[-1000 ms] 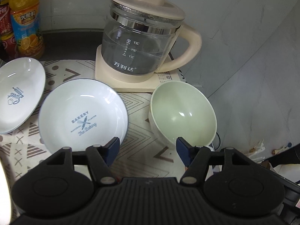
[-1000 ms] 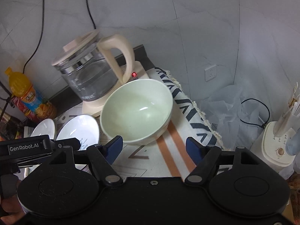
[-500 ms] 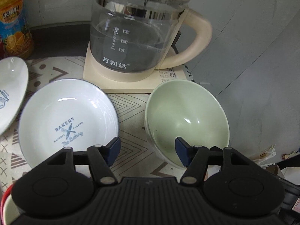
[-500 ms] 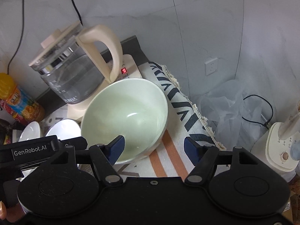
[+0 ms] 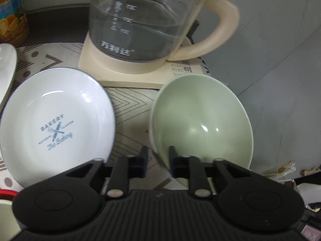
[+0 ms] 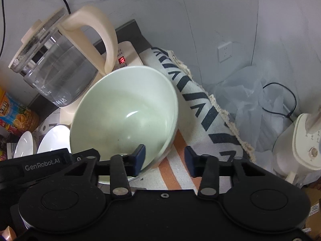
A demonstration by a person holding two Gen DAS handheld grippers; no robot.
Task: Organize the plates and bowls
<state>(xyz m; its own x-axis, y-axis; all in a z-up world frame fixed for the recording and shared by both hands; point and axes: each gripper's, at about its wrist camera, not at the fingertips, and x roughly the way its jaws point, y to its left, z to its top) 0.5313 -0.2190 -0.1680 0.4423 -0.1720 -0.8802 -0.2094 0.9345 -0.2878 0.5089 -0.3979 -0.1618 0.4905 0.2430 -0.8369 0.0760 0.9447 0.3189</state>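
- Two tools working the green bowl point(image 5: 202, 124): left tool point(image 5: 157, 158) closing, pads pinching its near rim; right tool point(image 6: 164, 159) closing, still gapped astride the rim.
- Glass kettle point(image 5: 144, 26) crowding behind; bakery plate point(image 5: 56, 124) sitting beside.
- Patterned cloth point(image 6: 200, 108) draping over the table edge.

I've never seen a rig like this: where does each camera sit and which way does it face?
Left wrist: on the left gripper, looking down its fingers, which pinch the green bowl rim; BAKERY plate alongside.
Right wrist: on the right gripper, jaws straddling the bowl's other rim; wall socket beyond.
Shared: bowl, kettle.
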